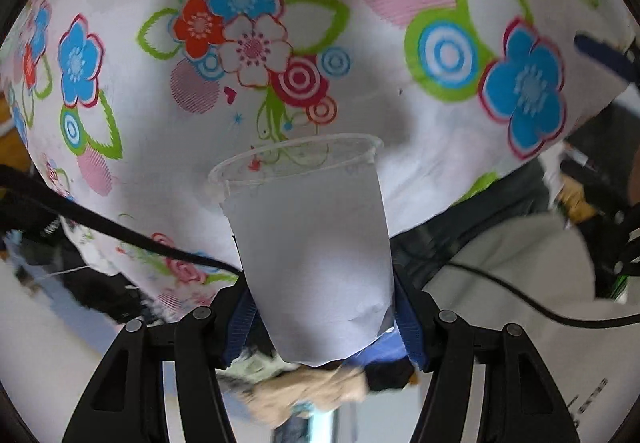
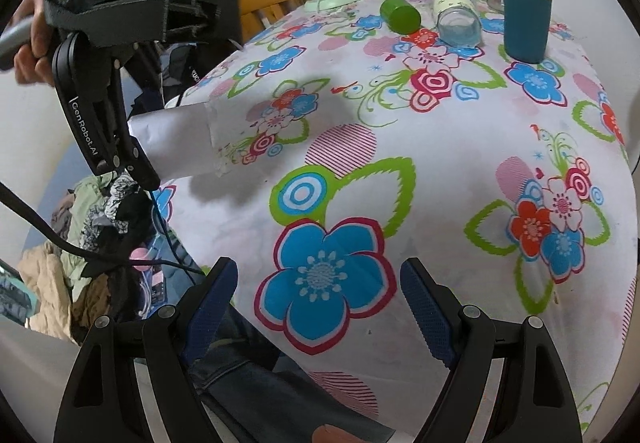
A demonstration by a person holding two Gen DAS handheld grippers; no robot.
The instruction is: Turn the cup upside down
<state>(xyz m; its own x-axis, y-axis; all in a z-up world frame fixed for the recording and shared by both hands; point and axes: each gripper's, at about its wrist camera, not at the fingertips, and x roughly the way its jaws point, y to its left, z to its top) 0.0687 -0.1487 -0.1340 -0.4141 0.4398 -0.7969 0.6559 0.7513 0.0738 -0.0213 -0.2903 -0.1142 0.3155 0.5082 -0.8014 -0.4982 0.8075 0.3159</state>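
Two grippers share the scene, and only one is at work. At the left, the left gripper point(image 2: 132, 159) is clamped on the base end of the cup point(image 2: 176, 141), a frosted plastic one, and holds it off the tablecloth point(image 2: 460, 163) near the table's left edge. In the right wrist view the cup lies roughly on its side in the air, base toward the claw and open rim pointing right over the cloth, with its shadow falling below it. The left wrist view shows the blue pads pressed on either side of the cup's narrow end, the clear rim farthest from the camera.

Judged from this, the flip is about midway: the cup is lifted and tipped, not yet mouth-down. The next move calls for more wrist roll until the rim faces the cloth, then a level lowering so the thin rim lands flat before the grip loosens.

Nearer and to the right, the right gripper point(image 2: 316, 311) hangs over the near edge with its jaws wide apart, gripping nothing, well clear of the cup.

At the far right stand a teal tumbler point(image 2: 526, 23), a tipped jar point(image 2: 456, 19) and a green lid point(image 2: 400, 15), well apart from the action.
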